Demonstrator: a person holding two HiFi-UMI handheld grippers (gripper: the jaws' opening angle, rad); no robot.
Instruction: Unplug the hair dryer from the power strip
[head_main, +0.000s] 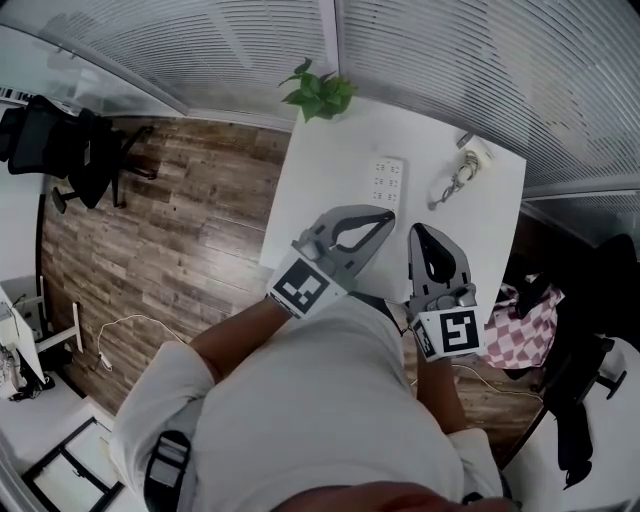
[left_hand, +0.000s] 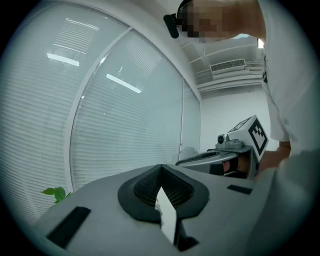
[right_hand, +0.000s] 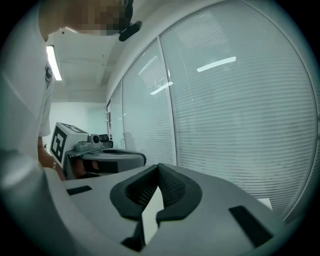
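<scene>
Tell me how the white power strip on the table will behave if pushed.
The power strip lies flat and low on the smooth white table, so it would probably slide rather than tip or roll. It looks like a rigid plastic bar, so it is likely stiff and fairly light, and a push near one end may swing it round.

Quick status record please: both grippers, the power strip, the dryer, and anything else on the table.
left gripper: shut, empty, held up near the person's chest
right gripper: shut, empty, beside the left one
power strip: flat on the white table, no cord seen running to it
corded white item: lies right of the strip, apart from it; likely the hair dryer, too small to be sure
plant: at the table's far corner
</scene>
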